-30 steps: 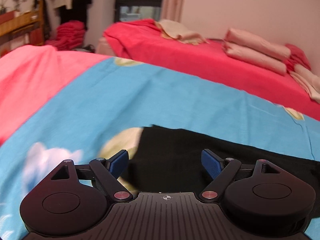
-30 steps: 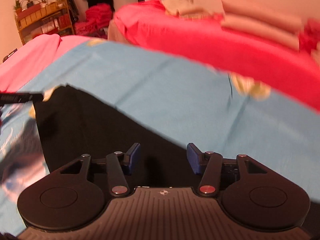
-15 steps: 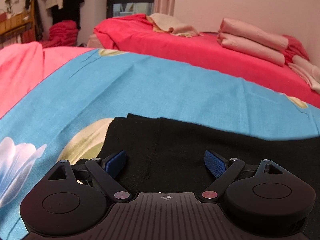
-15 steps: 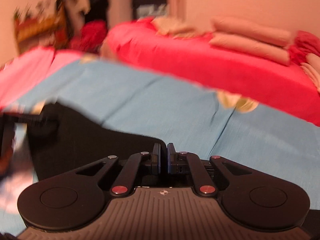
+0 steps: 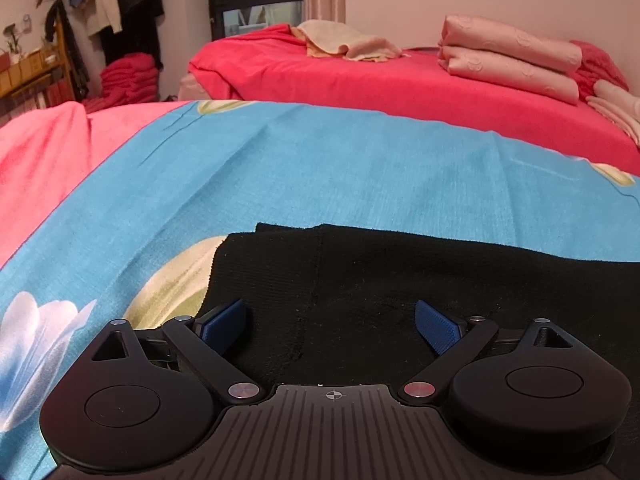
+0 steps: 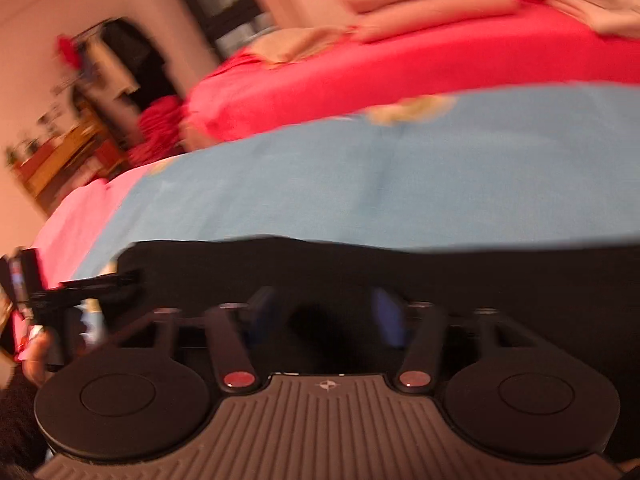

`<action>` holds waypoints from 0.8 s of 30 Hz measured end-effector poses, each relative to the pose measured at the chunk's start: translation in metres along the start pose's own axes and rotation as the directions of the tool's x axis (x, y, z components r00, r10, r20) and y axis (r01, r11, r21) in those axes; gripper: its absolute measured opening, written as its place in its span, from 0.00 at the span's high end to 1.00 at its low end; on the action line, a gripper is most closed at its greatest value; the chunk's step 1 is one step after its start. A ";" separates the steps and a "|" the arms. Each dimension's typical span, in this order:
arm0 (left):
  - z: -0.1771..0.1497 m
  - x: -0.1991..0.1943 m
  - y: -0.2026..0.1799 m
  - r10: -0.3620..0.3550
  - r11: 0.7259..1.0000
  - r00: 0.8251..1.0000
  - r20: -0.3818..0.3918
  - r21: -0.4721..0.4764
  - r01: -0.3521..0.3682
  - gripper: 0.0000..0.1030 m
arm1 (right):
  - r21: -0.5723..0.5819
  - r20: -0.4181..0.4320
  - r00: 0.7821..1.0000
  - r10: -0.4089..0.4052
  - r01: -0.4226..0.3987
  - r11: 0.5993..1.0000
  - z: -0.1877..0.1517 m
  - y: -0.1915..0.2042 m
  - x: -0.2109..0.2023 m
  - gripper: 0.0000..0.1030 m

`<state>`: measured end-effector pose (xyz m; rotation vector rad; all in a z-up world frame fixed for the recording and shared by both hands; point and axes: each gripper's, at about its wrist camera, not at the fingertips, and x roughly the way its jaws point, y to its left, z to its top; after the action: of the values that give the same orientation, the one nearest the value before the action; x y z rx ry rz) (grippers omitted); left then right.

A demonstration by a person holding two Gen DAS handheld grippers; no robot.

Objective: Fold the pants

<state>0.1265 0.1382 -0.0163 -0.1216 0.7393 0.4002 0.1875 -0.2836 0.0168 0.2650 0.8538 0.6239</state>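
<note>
Black pants (image 5: 380,276) lie flat on a blue flowered bedsheet (image 5: 320,168). My left gripper (image 5: 330,322) is open and empty, low over the pants near their left end, blue pads on either side of a seam. In the blurred, tilted right wrist view the pants (image 6: 360,268) stretch across the frame. My right gripper (image 6: 326,312) is open over them with nothing between the fingers. The left gripper tool (image 6: 80,284) and the hand that holds it show at the left edge.
A second bed with a red cover (image 5: 400,84) stands behind, with folded pink quilts (image 5: 508,56) and a beige cloth (image 5: 348,42). A pink blanket (image 5: 44,152) lies at the left. A wooden shelf (image 5: 28,76) and hanging clothes (image 5: 120,4) stand by the far wall.
My right gripper shut about half a second ago and is open again, and it has tilted and moved fast. My left gripper has moved a little further onto the pants and stayed open.
</note>
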 end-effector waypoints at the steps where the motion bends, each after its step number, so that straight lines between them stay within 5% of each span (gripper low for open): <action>1: 0.000 0.000 0.000 0.002 1.000 1.000 -0.001 0.002 -0.002 0.00 | 0.061 0.027 0.998 -0.056 0.054 0.997 0.000 -0.020 -0.010 0.99; 3: 0.000 0.000 -0.001 0.004 1.000 1.000 0.000 0.003 -0.004 0.00 | 0.141 0.156 0.957 -0.245 0.224 0.964 0.004 -0.048 -0.044 0.89; 5: -0.001 0.000 0.000 0.004 1.000 1.000 0.002 0.002 -0.004 0.00 | 0.123 0.250 0.875 -0.415 0.397 0.910 0.006 -0.059 -0.078 0.43; 8: -0.002 0.000 0.001 0.004 1.000 1.000 0.003 -0.009 -0.004 0.00 | 0.258 0.270 0.730 -0.628 0.573 0.778 0.007 -0.087 -0.119 0.40; 10: -0.002 0.001 0.001 0.005 1.000 1.000 0.005 -0.012 -0.004 0.00 | 0.397 0.228 0.672 -0.704 0.596 0.698 0.001 -0.117 -0.139 0.46; 12: -0.002 0.000 0.000 0.010 1.000 1.000 0.007 -0.010 -0.010 0.00 | 0.465 0.166 0.672 -0.722 0.592 0.658 -0.006 -0.143 -0.143 0.54; 17: -0.004 -0.001 -0.001 0.016 1.000 1.000 0.011 -0.009 -0.016 0.00 | 0.464 0.199 0.729 -0.655 0.518 0.718 -0.015 -0.166 -0.125 0.47; 18: -0.004 -0.001 -0.001 0.019 1.000 1.000 0.011 -0.007 -0.019 0.00 | 0.453 0.207 0.728 -0.653 0.520 0.724 -0.014 -0.168 -0.121 0.49; 19: -0.004 -0.001 -0.002 0.023 1.000 1.000 0.011 -0.005 -0.023 0.00 | 0.435 0.205 0.720 -0.663 0.540 0.721 -0.013 -0.169 -0.116 0.76; 20: -0.004 -0.001 -0.003 0.026 1.000 1.000 0.011 -0.002 -0.026 0.00 | 0.415 0.193 0.706 -0.681 0.570 0.709 -0.010 -0.169 -0.112 0.91; 22: -0.004 -0.001 -0.003 0.028 1.000 1.000 0.011 0.000 -0.028 0.00 | 0.383 0.236 0.703 -0.671 0.568 0.729 -0.006 -0.165 -0.122 0.92; 24: -0.004 -0.001 -0.003 0.028 1.000 1.000 0.011 0.000 -0.028 0.00 | 0.371 0.315 0.664 -0.678 0.571 0.732 0.004 -0.152 -0.138 0.92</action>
<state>0.1249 0.1339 -0.0185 -0.1089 0.7306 0.4271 0.1834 -0.4880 0.0357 0.2905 0.5246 -0.2115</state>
